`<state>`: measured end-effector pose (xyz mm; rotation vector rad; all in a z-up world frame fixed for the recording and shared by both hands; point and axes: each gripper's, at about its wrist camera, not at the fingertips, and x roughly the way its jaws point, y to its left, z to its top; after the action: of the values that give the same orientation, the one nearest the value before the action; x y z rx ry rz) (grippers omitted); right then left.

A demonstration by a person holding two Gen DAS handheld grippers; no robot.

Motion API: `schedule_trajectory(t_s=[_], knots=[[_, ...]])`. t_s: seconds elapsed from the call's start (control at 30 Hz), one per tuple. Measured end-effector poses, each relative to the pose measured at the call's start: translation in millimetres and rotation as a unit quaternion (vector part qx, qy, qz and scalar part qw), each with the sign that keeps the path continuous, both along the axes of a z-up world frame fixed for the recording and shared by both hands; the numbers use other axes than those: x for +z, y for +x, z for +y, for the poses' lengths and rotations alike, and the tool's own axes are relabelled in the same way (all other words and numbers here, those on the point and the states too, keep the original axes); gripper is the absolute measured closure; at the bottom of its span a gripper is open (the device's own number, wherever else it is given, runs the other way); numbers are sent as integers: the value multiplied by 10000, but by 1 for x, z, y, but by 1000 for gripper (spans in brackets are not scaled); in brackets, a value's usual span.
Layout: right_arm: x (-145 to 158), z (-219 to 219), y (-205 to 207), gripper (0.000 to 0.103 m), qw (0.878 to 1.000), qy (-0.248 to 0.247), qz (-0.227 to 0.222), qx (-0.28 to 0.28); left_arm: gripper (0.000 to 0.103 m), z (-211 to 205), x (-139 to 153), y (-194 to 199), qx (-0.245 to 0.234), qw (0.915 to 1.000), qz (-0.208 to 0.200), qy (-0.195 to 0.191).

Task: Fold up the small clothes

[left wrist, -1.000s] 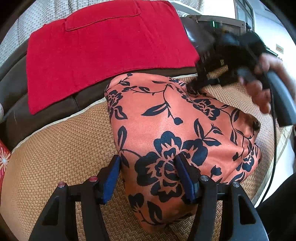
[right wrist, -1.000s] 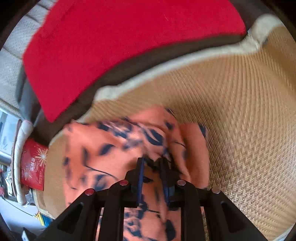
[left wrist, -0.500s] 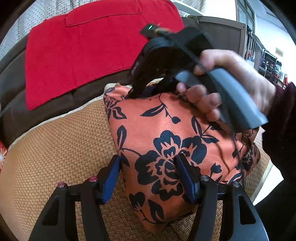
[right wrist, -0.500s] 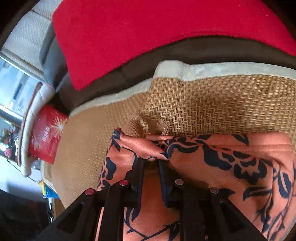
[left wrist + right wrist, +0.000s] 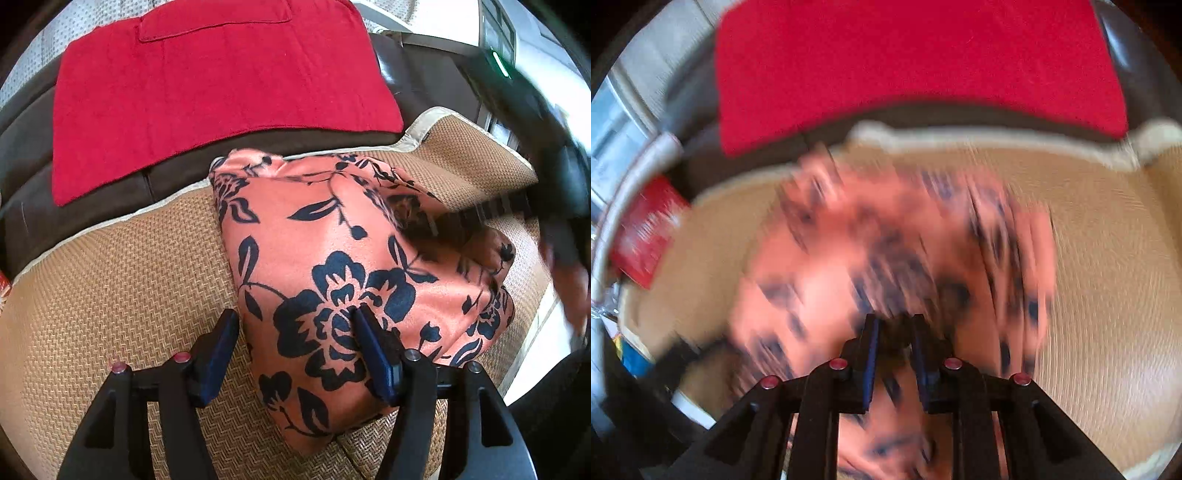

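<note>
Satin-like garment (image 5: 332, 266), orange w/ black floral print, lies part-folded on the woven mat (image 5: 110, 280), just in front of the red towel (image 5: 207, 88) draped on the dark sofa back. Judging by sheen and soft drape it's light, limp and prob. slippery: layers likely slide over each other, so folds need pinning while the free side is carried over. Left tool (image 5: 295, 350) stands released, jaws just opened a bit further, straddling the garment's near edge on the side away from the towel; one pad sits on the print, the other on the mat, no pinch. Right tool (image 5: 892, 328) is clenched on a bunch of the fabric, view badly blurred. Best hold, I'd say: at a hem or corner thru both layers, not mid-panel, where cloth only bunches.
</note>
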<state>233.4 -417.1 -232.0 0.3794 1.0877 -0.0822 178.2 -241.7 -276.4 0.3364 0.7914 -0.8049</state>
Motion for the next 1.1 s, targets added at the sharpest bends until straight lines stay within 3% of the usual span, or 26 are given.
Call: schedule_trajectory(t_s=[0.03, 0.17, 0.43, 0.63, 0.73, 0.8, 0.83, 0.9, 1.0, 1.1], knots=[[-11, -2, -15, 83, 9997, 227, -104, -80, 36, 1, 0, 0, -16, 10000, 8, 8], [-13, 3, -47, 83, 9992, 245, -299, 42, 36, 5, 2, 7, -86, 9998, 182, -15], [-27, 4, -85, 83, 9966, 698, -427, -23, 34, 22, 15, 38, 250, 9970, 452, -585], [-25, -11, -82, 83, 9933, 1016, -555, -43, 27, 4, 4, 29, 82, 9984, 471, -291], [6, -43, -106, 82, 9781, 1590, -1263, -459, 23, 9, 5, 33, 86, 9978, 559, -356], [13, -72, -123, 52, 9595, 1988, -1743, -968, 23, 13, 5, 41, 157, 9964, 690, -460], [13, -83, -130, 11, 9511, 2150, -1855, -1213, 23, 18, 6, 44, 240, 9949, 803, -553], [7, -107, -147, 6, 9315, 2367, -2036, -1865, 23, 23, 8, 52, 308, 9923, 959, -721], [-7, -128, -151, 7, 9157, 2852, -1934, -2067, 22, 29, 17, 52, 315, 9878, 1199, -947], [-24, -137, -148, 7, 9127, 3101, -1644, -2091, 22, 25, 18, 51, 349, 9852, 1334, -1019]])
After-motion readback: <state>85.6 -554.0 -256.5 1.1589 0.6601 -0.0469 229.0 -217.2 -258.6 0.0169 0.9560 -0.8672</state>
